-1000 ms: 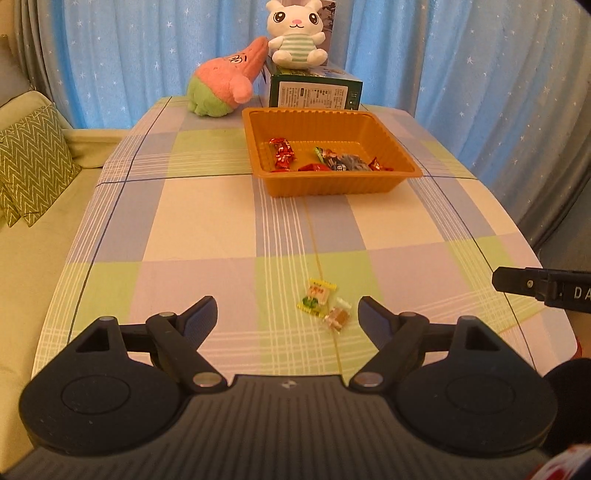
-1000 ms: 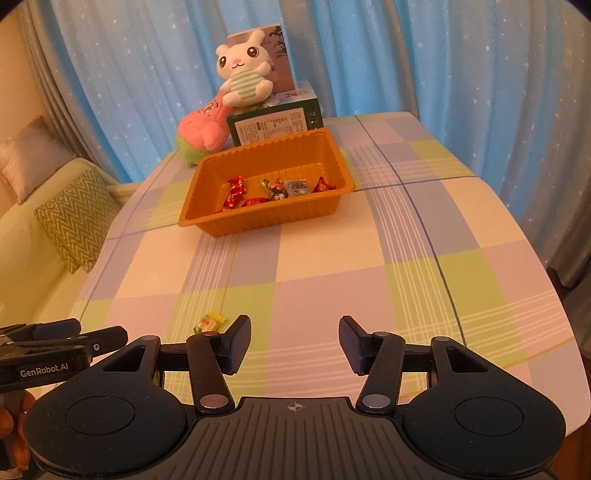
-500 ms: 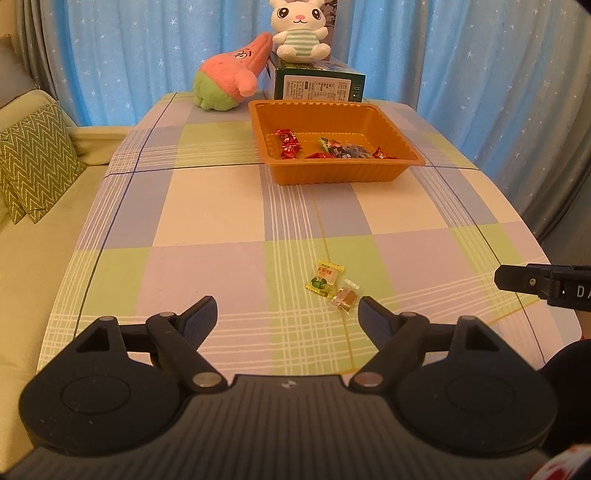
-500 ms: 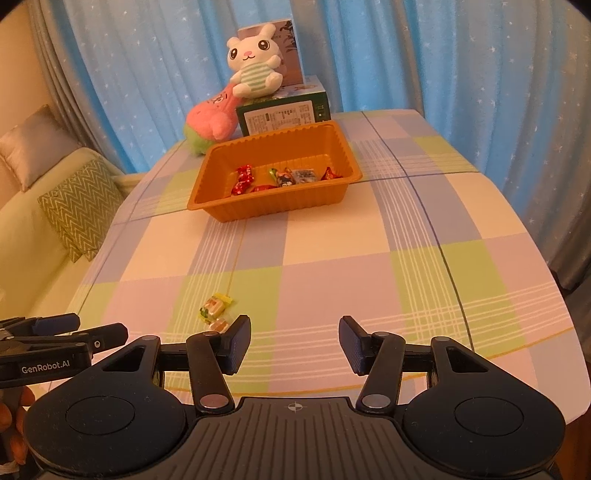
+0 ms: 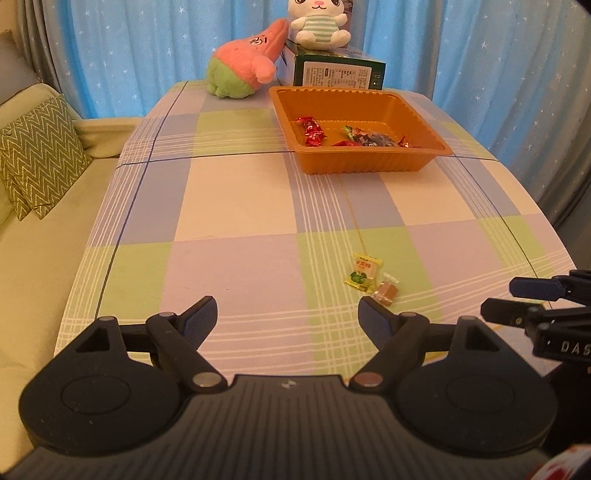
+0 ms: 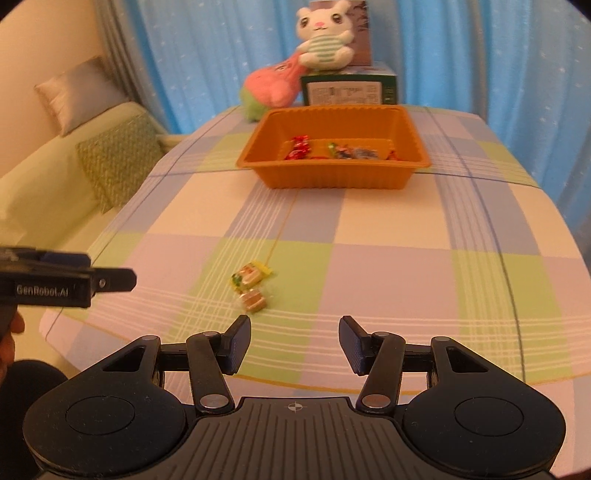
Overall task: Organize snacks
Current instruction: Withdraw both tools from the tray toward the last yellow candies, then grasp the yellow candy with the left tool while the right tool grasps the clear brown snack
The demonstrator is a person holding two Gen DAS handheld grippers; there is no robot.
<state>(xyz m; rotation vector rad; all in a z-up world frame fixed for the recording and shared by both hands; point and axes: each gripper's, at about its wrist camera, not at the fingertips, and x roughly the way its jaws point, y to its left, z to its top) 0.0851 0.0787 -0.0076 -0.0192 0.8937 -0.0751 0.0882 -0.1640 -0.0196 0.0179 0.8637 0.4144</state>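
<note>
Two wrapped snacks lie side by side on the checked tablecloth: a yellow-green packet and a small brown candy in clear wrap. Farther back stands an orange tray holding several wrapped sweets. My left gripper hovers open over the near table, the brown candy just beyond its right fingertip. My right gripper is open too, with nothing between its fingers; both snacks lie just ahead of its left finger. Each view catches the other gripper at its edge.
A pink-and-green plush, a white rabbit plush and a green box stand behind the tray. A sofa with a zigzag cushion runs along the left side. Blue curtains hang behind. A hand shows at the left edge.
Both grippers have sunk toward the table and come closer to the two loose snacks. The right view has swung so the snacks sit more central. Neither jaw opening has changed.
</note>
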